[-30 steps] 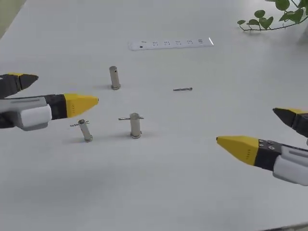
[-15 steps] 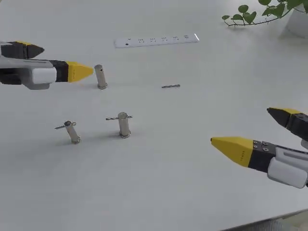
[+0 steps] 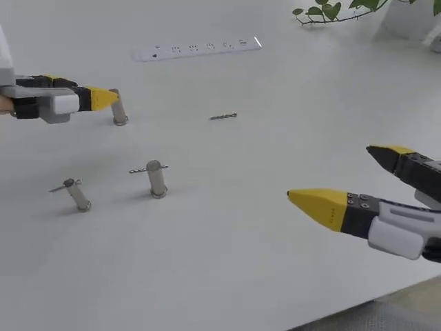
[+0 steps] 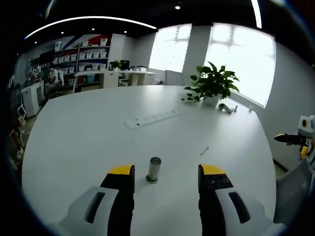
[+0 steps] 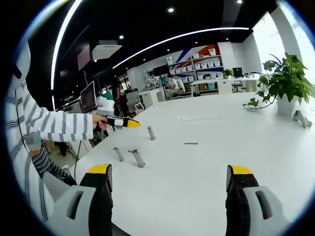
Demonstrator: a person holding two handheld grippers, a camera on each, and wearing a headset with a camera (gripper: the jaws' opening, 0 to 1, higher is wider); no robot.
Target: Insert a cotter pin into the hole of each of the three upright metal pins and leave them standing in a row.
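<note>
Your right gripper [image 3: 329, 172] hovered nearest you above the white table [image 3: 227, 269], jaws wide apart and holding nothing. Beyond it, two metal pins stood with cotter pins through their tops: the leaning pin [image 3: 77, 196] at left and the upright pin [image 3: 158, 181] near it. Farther on, a loose cotter pin [image 3: 223, 116] lay flat on the table. Your left gripper [image 4: 167, 169] held its jaws apart on either side of the bare pin [image 4: 154, 167], without contact. The power strip [image 3: 200, 49] lay farthest back.
</note>
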